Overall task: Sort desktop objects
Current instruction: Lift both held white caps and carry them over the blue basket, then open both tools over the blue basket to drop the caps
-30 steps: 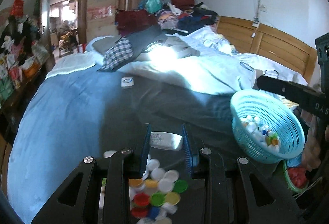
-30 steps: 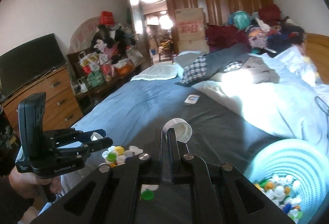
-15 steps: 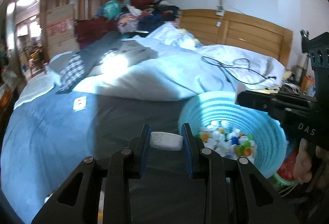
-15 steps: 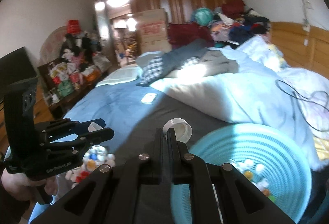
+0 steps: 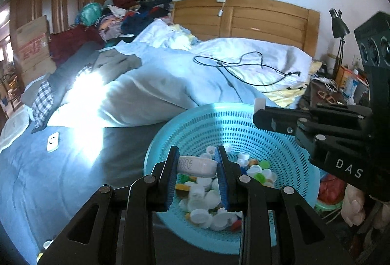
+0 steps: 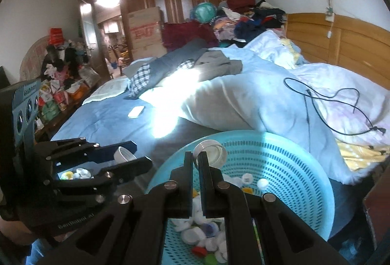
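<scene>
Hovering over one blue basket point(image 5: 243, 123) of caps, left gripper point(image 5: 197, 165) grasping one white cap point(image 5: 197, 165), right gripper point(image 6: 195, 162) pinching another cap point(image 6: 212, 148)

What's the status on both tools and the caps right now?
Left tool shut on white cap. Right tool pinching rim of second white cap. Both over the teal basket, caps piled inside. Nothing in the way.

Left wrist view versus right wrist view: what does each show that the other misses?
Only the left wrist view shows the desk lamp and cluttered nightstand. Only the right wrist view shows the doorway, the loose caps on the bed and the cardboard boxes in full. Both show the turquoise basket of caps, the black cable, and each claw gripping a white cap: left claw, right claw.
</scene>
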The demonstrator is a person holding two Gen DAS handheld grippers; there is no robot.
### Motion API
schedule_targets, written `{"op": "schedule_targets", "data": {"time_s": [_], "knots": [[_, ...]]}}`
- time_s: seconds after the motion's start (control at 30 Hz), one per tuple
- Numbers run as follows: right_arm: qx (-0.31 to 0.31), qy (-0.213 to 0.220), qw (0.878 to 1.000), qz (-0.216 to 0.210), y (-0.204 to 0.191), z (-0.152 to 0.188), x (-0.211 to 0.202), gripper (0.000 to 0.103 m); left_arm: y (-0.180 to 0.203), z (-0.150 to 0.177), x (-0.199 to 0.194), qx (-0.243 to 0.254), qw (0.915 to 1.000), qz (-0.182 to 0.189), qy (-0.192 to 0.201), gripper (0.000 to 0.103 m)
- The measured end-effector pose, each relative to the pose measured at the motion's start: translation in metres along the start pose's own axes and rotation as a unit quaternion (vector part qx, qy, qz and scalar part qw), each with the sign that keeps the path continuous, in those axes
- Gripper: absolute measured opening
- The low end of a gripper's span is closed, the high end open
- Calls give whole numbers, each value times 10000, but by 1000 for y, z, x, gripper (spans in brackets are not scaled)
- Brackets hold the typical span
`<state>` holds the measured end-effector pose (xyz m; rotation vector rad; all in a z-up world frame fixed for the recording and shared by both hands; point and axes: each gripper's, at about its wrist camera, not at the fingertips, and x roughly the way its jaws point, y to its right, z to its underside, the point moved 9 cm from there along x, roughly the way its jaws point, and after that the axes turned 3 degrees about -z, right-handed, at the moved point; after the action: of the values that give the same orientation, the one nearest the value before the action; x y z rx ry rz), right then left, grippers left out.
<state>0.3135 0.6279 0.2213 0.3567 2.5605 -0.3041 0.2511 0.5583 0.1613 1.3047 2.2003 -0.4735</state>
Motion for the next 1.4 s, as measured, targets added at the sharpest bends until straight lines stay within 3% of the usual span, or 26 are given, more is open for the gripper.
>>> {"op": "schedule_targets", "data": {"time_s": [0.3,1.3,1.33,1.4], "knots": [[49,-41,9999,116,23,2,4,5,17,-1,17,150,9997,50,-173,25],[91,-101,9998,148,25,10,14,5,26,1,30,174,9994,106,-276,26],[88,-93,9998,161,25,9,14,5,26,1,30,164,9994,103,-279,28],[88,-81,9997,194,26,9,15,6,25,2,30,142,9995,90,-265,50]]}}
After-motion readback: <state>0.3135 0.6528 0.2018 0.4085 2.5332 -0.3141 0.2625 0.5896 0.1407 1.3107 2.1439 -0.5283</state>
